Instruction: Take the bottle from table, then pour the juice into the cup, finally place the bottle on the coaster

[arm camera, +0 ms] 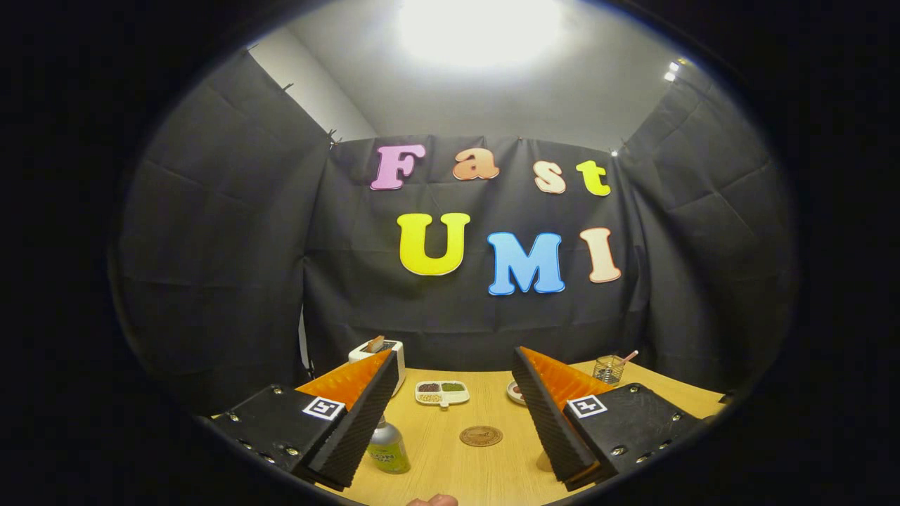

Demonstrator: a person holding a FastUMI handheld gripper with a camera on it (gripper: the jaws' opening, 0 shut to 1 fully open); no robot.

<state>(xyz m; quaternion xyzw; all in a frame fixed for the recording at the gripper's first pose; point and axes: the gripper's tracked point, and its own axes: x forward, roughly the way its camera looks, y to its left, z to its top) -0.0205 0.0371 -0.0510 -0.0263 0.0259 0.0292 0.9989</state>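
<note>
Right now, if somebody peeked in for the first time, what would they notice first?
Probably the gripper, its two big orange and black fingers spread wide open over the wooden table. Tucked against the left finger stands a small green bottle, and just ahead between the fingers lies a round brown coaster. Farther back sit a white divided snack dish, a white toaster and a clear cup with a straw.

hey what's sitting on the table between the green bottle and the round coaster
Nothing: in the gripper view, only bare wooden table separates the bottle from the coaster. The open gripper holds nothing.
</note>
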